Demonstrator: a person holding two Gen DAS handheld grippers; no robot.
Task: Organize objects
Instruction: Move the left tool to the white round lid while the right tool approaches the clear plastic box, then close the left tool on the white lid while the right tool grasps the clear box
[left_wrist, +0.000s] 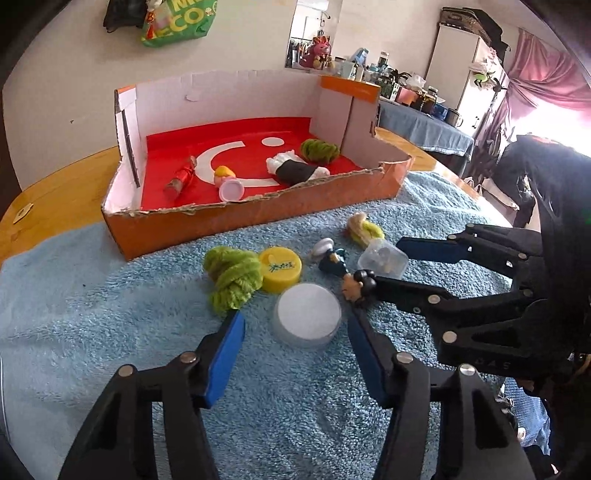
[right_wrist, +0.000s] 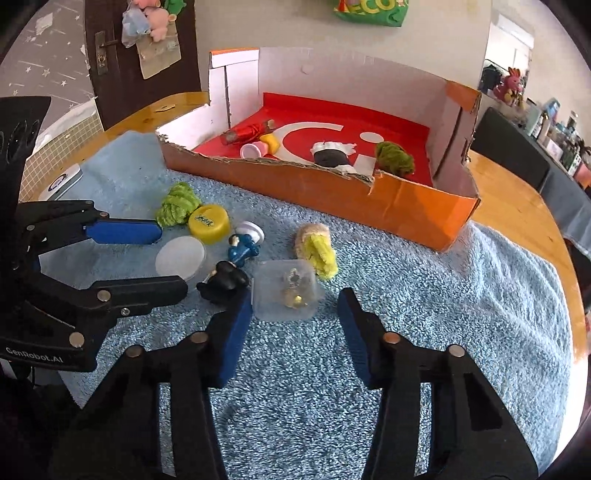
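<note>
A round tub with a white lid (left_wrist: 306, 314) sits on the blue towel (left_wrist: 110, 314) between the fingers of my left gripper (left_wrist: 293, 322). A gap shows on both sides, so it is open. My right gripper (right_wrist: 293, 300) straddles a clear square box (right_wrist: 284, 291). Its left pad lies at the box's edge and its right pad stands clear, so it is open too. Beside them lie a green yarn bundle (left_wrist: 232, 282), a yellow lid (left_wrist: 280, 269), a blue figurine (left_wrist: 332, 260), a dark-haired figurine (left_wrist: 360, 284) and a yellow-green bundle (left_wrist: 364, 227).
An orange cardboard box (left_wrist: 258, 218) with a red floor stands behind the towel. It holds a red cracker (left_wrist: 181, 179), a pink cap (left_wrist: 231, 190), a black-and-white cloth (left_wrist: 295, 168) and green yarn (left_wrist: 319, 149). The wooden table (left_wrist: 62, 188) extends around it.
</note>
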